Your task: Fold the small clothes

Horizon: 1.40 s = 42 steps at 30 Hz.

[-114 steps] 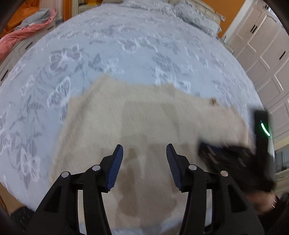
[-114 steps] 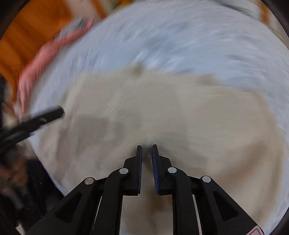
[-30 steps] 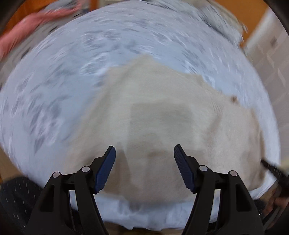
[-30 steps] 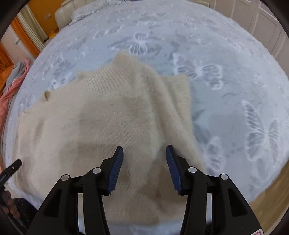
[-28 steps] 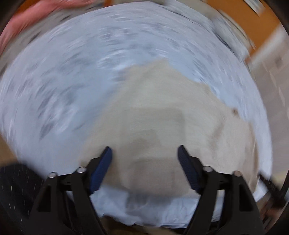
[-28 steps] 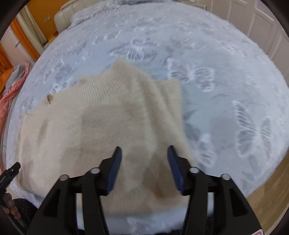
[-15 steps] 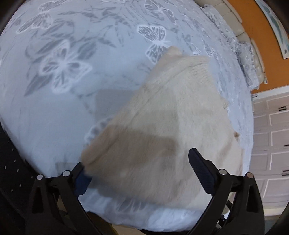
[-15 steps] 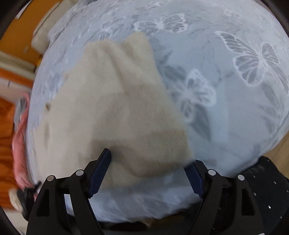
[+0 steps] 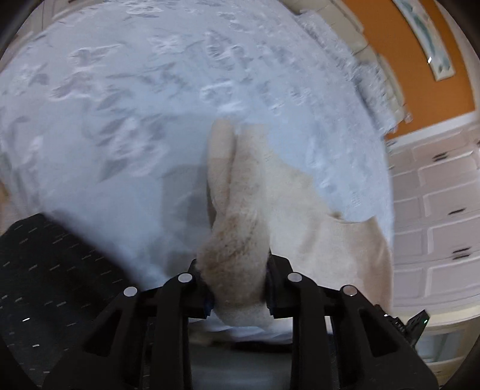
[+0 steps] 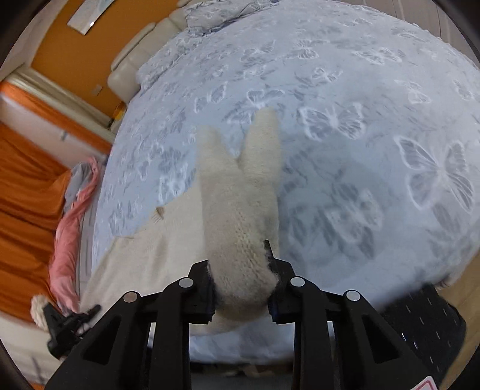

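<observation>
Both grippers, left gripper (image 9: pixel 237 282) and right gripper (image 10: pixel 241 288), clamp the cream sweater (image 10: pixel 237 210).

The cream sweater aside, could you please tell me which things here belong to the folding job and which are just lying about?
Part of the job:
- cream sweater
- left claw, shut on its near edge
- right claw, shut on its near edge
- butterfly bedspread, the work surface

Just lying about:
- pink garment beside the bed
- pillows
- wall picture

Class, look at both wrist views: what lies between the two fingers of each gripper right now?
A bunched fold of the cream sweater. The left wrist view shows it pinched in the left gripper; the right wrist view shows it pinched in the right gripper, above the butterfly bedspread.
</observation>
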Each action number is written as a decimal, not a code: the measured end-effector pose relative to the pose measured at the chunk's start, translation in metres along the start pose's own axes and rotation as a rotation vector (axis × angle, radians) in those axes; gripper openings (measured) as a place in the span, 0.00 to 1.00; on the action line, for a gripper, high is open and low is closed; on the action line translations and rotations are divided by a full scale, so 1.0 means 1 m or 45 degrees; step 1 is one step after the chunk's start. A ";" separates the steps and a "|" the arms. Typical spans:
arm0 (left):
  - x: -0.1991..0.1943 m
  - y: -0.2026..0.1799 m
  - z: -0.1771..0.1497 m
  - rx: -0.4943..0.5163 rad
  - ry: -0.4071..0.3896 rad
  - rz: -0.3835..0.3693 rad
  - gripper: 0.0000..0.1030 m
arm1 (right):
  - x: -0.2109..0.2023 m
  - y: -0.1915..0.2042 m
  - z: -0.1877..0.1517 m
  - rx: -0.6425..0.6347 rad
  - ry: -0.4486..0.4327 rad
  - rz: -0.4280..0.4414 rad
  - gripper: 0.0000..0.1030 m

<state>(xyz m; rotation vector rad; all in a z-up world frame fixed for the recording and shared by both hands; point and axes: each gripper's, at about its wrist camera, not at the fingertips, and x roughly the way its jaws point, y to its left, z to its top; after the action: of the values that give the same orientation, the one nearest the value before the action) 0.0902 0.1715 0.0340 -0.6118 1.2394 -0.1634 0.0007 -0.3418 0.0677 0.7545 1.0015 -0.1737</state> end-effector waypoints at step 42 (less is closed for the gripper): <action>-0.024 -0.041 -0.023 0.206 -0.137 -0.028 0.25 | 0.186 0.146 -0.071 -0.714 0.421 -0.125 0.13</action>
<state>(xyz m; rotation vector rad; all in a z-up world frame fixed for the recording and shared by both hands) 0.0699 0.1398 0.0712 -0.4880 1.1042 -0.2436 0.1203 -0.1512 -0.0333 0.2210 1.3246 0.1518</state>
